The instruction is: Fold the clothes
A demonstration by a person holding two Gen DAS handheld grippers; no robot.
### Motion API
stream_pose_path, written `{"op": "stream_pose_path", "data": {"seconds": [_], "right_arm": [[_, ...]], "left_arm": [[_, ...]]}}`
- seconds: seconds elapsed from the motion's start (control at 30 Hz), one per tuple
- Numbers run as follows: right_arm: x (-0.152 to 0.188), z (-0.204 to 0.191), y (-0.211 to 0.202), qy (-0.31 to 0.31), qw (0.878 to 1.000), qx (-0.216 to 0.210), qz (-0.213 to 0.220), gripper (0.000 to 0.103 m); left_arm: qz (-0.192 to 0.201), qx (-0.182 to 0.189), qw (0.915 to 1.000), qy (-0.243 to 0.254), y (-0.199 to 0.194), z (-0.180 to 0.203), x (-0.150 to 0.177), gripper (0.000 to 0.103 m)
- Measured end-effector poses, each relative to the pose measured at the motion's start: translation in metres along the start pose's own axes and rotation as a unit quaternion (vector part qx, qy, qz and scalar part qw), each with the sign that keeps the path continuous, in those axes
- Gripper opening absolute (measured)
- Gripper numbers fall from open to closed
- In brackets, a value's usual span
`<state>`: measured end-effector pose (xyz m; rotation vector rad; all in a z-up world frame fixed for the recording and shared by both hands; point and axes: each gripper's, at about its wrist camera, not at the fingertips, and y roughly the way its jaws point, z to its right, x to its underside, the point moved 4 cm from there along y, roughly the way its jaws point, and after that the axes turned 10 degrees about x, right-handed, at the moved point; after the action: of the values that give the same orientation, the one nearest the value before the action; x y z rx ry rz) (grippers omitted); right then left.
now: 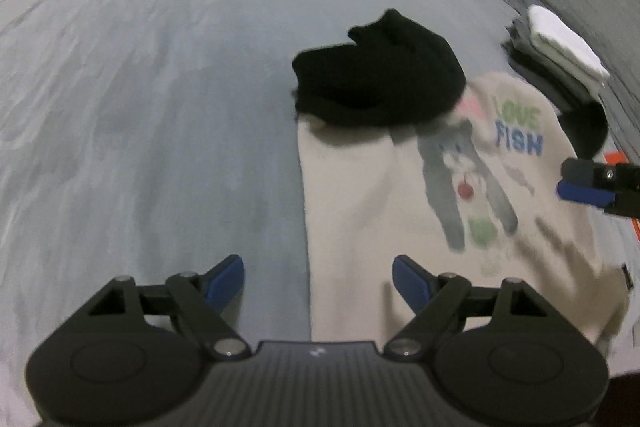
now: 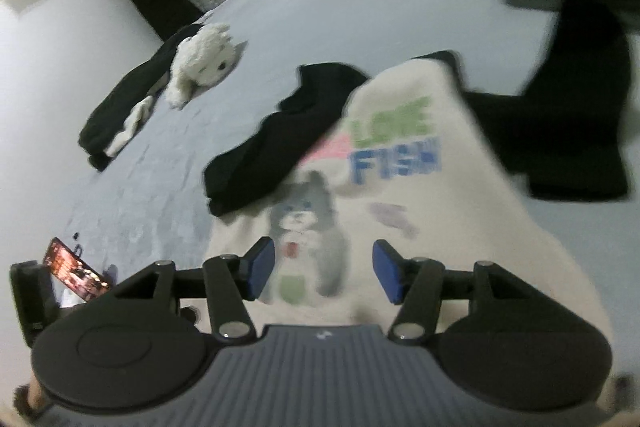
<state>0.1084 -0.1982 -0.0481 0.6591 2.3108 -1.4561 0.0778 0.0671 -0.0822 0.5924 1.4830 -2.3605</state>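
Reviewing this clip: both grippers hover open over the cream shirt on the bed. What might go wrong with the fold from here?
1. A black garment lies on the shirt near its top edge; folding now could trap or drag it.
2. The left hand-held gripper straddles the shirt's edge and may pinch the bedsheet too.
3. The right hand-held gripper hangs over the printed middle, so it might bunch the fabric rather than take a corner.
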Motion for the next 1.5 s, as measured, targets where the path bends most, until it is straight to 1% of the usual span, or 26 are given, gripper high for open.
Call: {"op": "stream_pose_path", "data": {"seconds": [0.13, 0.2, 0.3, 0.37, 0.5, 0.6, 0.63, 0.7, 0.73, 0.77, 0.83, 0.9, 1.0, 1.07, 1.13, 1.2, 1.23, 1.33, 1.4, 1.47, 1.5], "right_arm": [[-0.01, -0.017, 0.019, 0.011, 1.0, -0.016, 0.0, 0.059], [-0.015, -0.022, 0.028, 0.026, 0.999, -0.027, 0.003, 0.059], [-0.024, -0.026, 0.041, 0.062, 0.997, -0.047, 0.016, 0.059], [-0.03, -0.027, 0.05, 0.087, 0.994, -0.057, 0.026, 0.059], [-0.038, -0.026, 0.07, 0.124, 0.99, -0.054, 0.034, 0.059], [-0.04, -0.022, 0.085, 0.152, 0.986, -0.056, 0.04, 0.057], [-0.04, -0.021, 0.088, 0.161, 0.984, -0.059, 0.043, 0.054], [-0.039, -0.02, 0.094, 0.176, 0.981, -0.068, 0.052, 0.043], [-0.039, -0.018, 0.096, 0.183, 0.979, -0.073, 0.056, 0.028], [-0.038, -0.018, 0.097, 0.189, 0.977, -0.081, 0.059, 0.017], [-0.037, -0.018, 0.094, 0.202, 0.972, -0.106, 0.058, 0.013], [-0.037, -0.022, 0.086, 0.199, 0.969, -0.133, 0.058, 0.006], [-0.035, -0.041, 0.071, 0.168, 0.969, -0.17, 0.055, 0.005], [-0.03, -0.06, 0.065, 0.131, 0.973, -0.183, 0.049, 0.004], [-0.022, -0.076, 0.059, 0.094, 0.978, -0.184, 0.044, 0.004], [-0.017, -0.082, 0.051, 0.065, 0.982, -0.173, 0.05, 0.009], [-0.017, -0.079, 0.048, 0.064, 0.983, -0.164, 0.056, 0.014], [-0.022, -0.06, 0.041, 0.091, 0.983, -0.14, 0.071, 0.015], [-0.028, -0.039, 0.037, 0.117, 0.983, -0.121, 0.08, 0.021], [-0.032, -0.018, 0.029, 0.136, 0.981, -0.093, 0.101, 0.053], [-0.035, -0.008, 0.025, 0.14, 0.98, -0.077, 0.115, 0.055]], "left_arm": [[0.018, 0.009, 0.9994, -0.029, 0.009, -0.002, -0.015, 0.082], [0.026, 0.012, 0.9985, -0.047, 0.013, -0.005, -0.021, 0.082], [0.043, 0.02, 0.9957, -0.08, 0.016, -0.009, -0.028, 0.079], [0.054, 0.03, 0.9931, -0.1, 0.016, -0.012, -0.033, 0.07], [0.073, 0.044, 0.9883, -0.126, 0.013, -0.015, -0.037, 0.068], [0.08, 0.045, 0.9867, -0.134, 0.011, -0.018, -0.038, 0.068], [0.083, 0.044, 0.9861, -0.137, 0.009, -0.02, -0.038, 0.068], [0.091, 0.041, 0.9847, -0.143, 0.006, -0.025, -0.039, 0.068], [0.096, 0.04, 0.9834, -0.149, 0.003, -0.029, -0.039, 0.068], [0.102, 0.039, 0.982, -0.155, 0.0, -0.033, -0.039, 0.068], [0.116, 0.038, 0.9785, -0.166, -0.007, -0.041, -0.04, 0.07], [0.13, 0.043, 0.9752, -0.174, -0.015, -0.048, -0.042, 0.072], [0.151, 0.05, 0.971, -0.178, -0.025, -0.053, -0.044, 0.074], [0.163, 0.055, 0.969, -0.178, -0.03, -0.053, -0.044, 0.076], [0.167, 0.06, 0.9679, -0.178, -0.032, -0.051, -0.045, 0.077], [0.167, 0.063, 0.968, -0.176, -0.031, -0.048, -0.046, 0.078], [0.167, 0.064, 0.9683, -0.174, -0.03, -0.046, -0.046, 0.078], [0.169, 0.066, 0.9704, -0.159, -0.026, -0.037, -0.049, 0.078], [0.172, 0.062, 0.9732, -0.14, -0.022, -0.028, -0.051, 0.079], [0.176, 0.056, 0.9759, -0.116, -0.016, -0.017, -0.053, 0.081], [0.179, 0.053, 0.9771, -0.102, -0.013, -0.011, -0.054, 0.081]]}}
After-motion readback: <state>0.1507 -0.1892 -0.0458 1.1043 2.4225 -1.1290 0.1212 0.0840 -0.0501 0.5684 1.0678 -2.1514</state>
